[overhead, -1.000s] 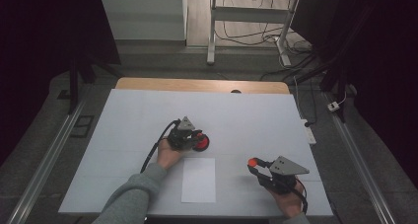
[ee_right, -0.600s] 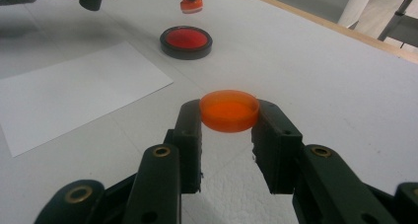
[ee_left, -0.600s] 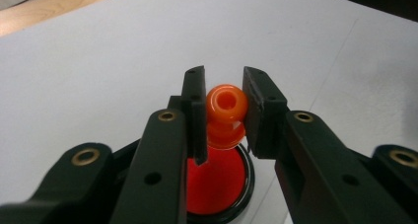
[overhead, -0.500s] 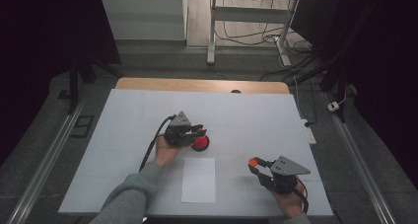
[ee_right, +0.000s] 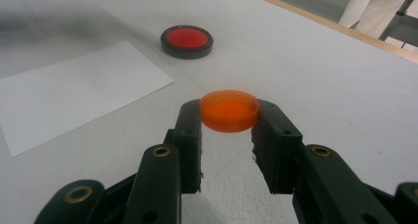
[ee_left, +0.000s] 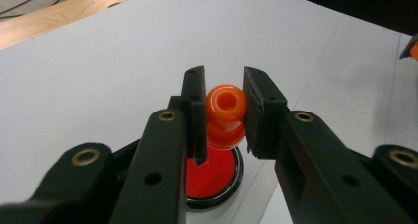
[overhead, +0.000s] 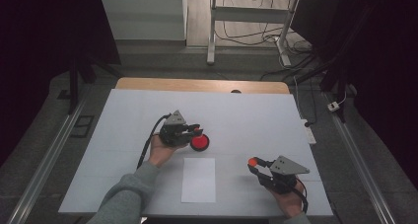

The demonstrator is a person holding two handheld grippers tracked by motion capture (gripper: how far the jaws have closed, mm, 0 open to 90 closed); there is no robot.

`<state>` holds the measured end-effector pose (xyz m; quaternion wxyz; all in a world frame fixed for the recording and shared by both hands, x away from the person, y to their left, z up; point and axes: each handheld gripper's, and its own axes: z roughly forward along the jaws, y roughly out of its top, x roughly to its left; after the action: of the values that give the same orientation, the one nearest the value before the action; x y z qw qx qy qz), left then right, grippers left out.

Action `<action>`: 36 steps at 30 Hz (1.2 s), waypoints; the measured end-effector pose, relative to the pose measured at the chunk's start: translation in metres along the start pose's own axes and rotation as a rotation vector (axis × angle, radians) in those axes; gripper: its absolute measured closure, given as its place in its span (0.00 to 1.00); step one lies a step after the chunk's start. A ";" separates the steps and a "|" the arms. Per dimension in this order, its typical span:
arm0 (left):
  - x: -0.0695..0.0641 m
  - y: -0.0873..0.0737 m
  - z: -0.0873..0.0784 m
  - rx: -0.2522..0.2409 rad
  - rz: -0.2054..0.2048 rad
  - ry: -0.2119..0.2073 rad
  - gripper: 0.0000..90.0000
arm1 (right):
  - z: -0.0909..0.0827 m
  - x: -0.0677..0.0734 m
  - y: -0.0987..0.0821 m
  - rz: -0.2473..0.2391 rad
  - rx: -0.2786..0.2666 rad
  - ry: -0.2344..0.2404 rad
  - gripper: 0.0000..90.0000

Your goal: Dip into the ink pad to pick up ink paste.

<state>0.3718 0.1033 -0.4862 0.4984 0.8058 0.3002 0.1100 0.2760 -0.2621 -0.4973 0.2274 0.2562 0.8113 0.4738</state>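
So the left gripper (ee_left: 220, 113) is clamped on a small orange bottle (ee_left: 226, 114), mouth facing the camera, held just above a red dish (ee_left: 213, 172) with a black rim that sits on the tabletop (overhead: 256, 115). In the high view that same gripper (overhead: 193, 130) hangs right at the dish (overhead: 199, 142), mid-table. The right gripper (ee_right: 228, 116) is pinching an orange cap (ee_right: 229, 110) by its edges, down near the person's right side (overhead: 253, 164), well apart from the bottle. A white sheet of paper (overhead: 198, 179) lies flat between the two hands.

What I'd worry about: the bottle is round and glossy, and the jaws only catch it across its widest part, so any twist could let it roll or squirt out and drop onto the dish. If there's anything inside (can't tell), tipping it mouth-sideways like this could spill. The cap is held by a thin rim with barely any jaw overlap, so a bump or a slightly off-axis push when mating it to the bottle could pop it loose, and it'd likely roll off across the tabletop. Bringing the two together also means lining up two free-held hands, so cross-threading or missing the mouth seems easy.

Writing-wise: nothing. No brand, label or text readable on the bottle, cap, dish or paper
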 end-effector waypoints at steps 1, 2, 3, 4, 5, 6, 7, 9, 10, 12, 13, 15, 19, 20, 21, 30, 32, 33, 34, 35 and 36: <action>-0.001 0.001 -0.002 -0.003 0.001 -0.002 0.80 | 0.000 0.000 0.000 -0.001 0.004 -0.001 0.72; -0.001 0.001 -0.005 -0.006 0.004 -0.005 0.80 | 0.000 0.000 0.000 0.002 0.004 -0.002 0.72; -0.001 0.002 -0.008 -0.009 0.005 -0.009 0.80 | 0.000 0.000 0.000 0.003 0.005 -0.002 0.72; -0.001 0.002 -0.008 -0.009 0.005 -0.009 0.80 | 0.000 0.000 0.000 0.003 0.002 -0.003 0.72; -0.002 0.003 -0.013 -0.011 0.005 -0.016 0.80 | 0.001 0.000 0.000 0.003 0.002 0.001 0.72; -0.002 0.004 -0.015 -0.011 0.002 -0.021 0.80 | 0.002 0.000 0.000 0.004 0.000 -0.001 0.72; -0.001 0.004 -0.017 -0.008 0.000 -0.027 0.80 | 0.002 0.000 0.000 0.001 0.005 -0.001 0.72; -0.002 0.004 -0.021 -0.002 -0.007 -0.042 0.80 | 0.003 -0.001 0.000 0.001 0.006 0.001 0.72; -0.002 0.004 -0.022 0.003 -0.003 -0.046 0.80 | 0.003 -0.001 0.000 0.000 0.006 0.003 0.72; -0.004 0.004 -0.024 0.009 -0.003 -0.064 0.80 | 0.003 -0.001 0.000 -0.001 0.006 0.003 0.72; -0.005 0.004 -0.026 0.012 -0.001 -0.074 0.80 | 0.003 -0.001 0.000 0.002 0.006 0.003 0.72; -0.008 0.004 -0.029 0.016 0.002 -0.096 0.80 | 0.002 -0.001 0.000 0.004 0.003 0.004 0.72; -0.013 0.004 -0.034 0.023 0.023 -0.124 0.80 | 0.003 0.000 0.000 0.004 0.006 0.008 0.72; -0.013 0.003 -0.035 0.024 0.025 -0.126 0.80 | 0.003 0.000 -0.001 0.004 0.005 0.010 0.72; -0.014 0.002 -0.035 0.026 0.026 -0.125 0.80 | 0.004 0.000 -0.001 0.002 0.007 0.007 0.72; -0.016 -0.002 -0.036 0.034 0.023 -0.121 0.80 | 0.004 0.000 -0.001 0.001 0.013 0.005 0.72; -0.016 -0.003 -0.036 0.032 0.022 -0.120 0.80 | 0.004 0.000 -0.001 0.003 0.011 0.009 0.72; -0.016 -0.003 -0.036 0.032 0.022 -0.120 0.80 | 0.004 0.000 -0.001 0.001 0.013 0.010 0.72; -0.016 -0.003 -0.036 0.032 0.022 -0.120 0.80 | 0.004 0.000 -0.001 0.000 0.016 0.007 0.72; -0.017 -0.004 -0.036 0.032 0.017 -0.125 0.80 | 0.005 0.000 -0.001 0.003 0.013 0.011 0.72; -0.018 -0.004 -0.036 0.032 0.018 -0.127 0.80 | 0.005 0.000 -0.001 0.005 0.013 0.010 0.71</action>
<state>0.3389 0.1209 -0.4705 0.5023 0.8219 0.2624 0.0585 0.2787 -0.2594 -0.5007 0.2206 0.2576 0.8148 0.4703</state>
